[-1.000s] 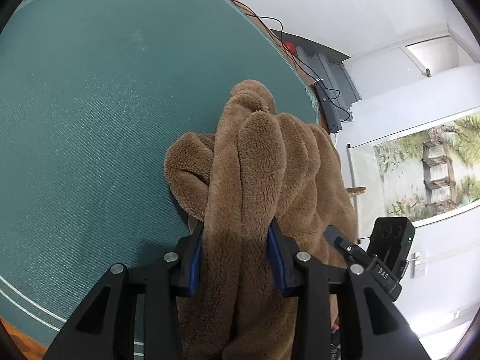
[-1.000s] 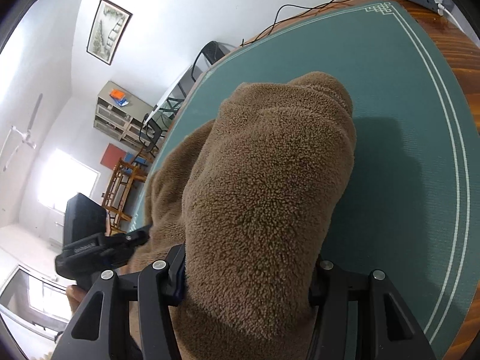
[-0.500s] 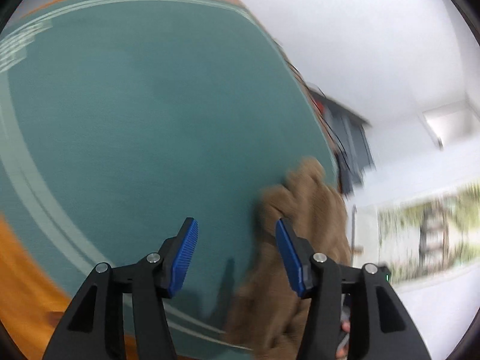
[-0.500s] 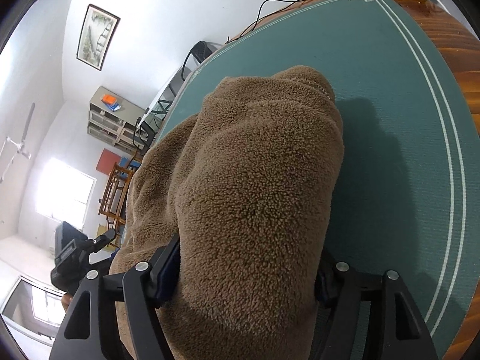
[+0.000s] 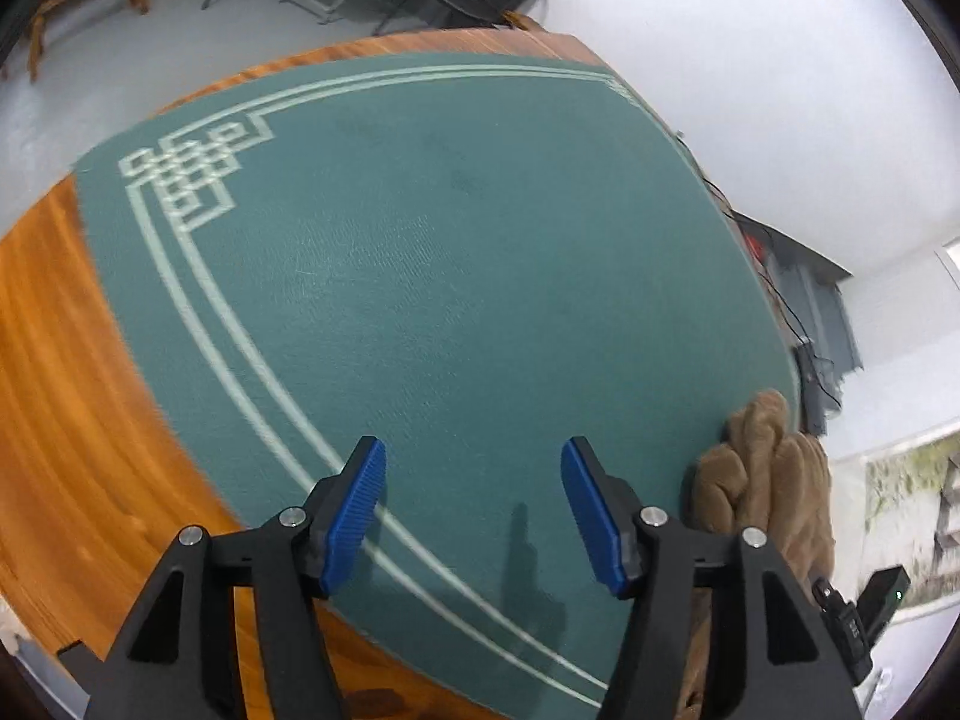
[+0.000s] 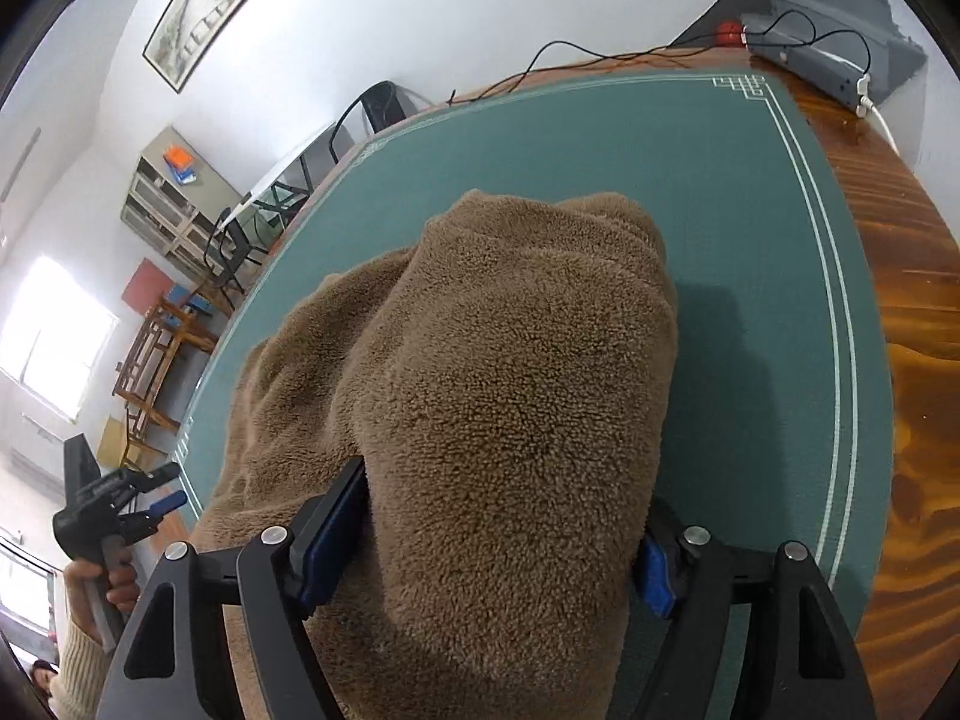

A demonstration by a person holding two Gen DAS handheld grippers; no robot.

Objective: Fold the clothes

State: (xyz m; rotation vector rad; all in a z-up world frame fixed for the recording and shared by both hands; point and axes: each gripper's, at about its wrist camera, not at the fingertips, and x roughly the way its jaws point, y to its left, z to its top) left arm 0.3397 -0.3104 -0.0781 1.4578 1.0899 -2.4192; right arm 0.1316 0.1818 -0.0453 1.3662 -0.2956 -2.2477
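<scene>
Left hand-held gripper (image 5: 474, 510): It is spreading wide with nothing between its blue ribbed pads (image 5: 354, 516). It is hanging over the near edge of the green mat with white border lines (image 5: 420, 276).
Right hand-held gripper (image 6: 480, 546): It is squeezing a thick bunch of the fuzzy brown fleece garment (image 6: 498, 396). The fleece is filling the whole gap between the two fingers.
Where the clothes are: The fuzzy brown fleece garment (image 5: 762, 480) is sitting in a lumpy heap on the green mat (image 6: 750, 192), on the wooden desk (image 6: 912, 312). In the left view it is showing just to the right of the open fingers, not between them.
Step in hand: It looks like the left side is free to pick a new spot on the fleece while the right side is holding on.
How to do it well: The left one should be reaching for a clear edge or corner, not the middle of the heap. Grabbing one layer only would be helping the fold lie flat. The right one should be holding firm, so the fleece is not sliding.
What could go wrong: The fleece is thick and soft, so it may be bunching up or slipping.
</scene>
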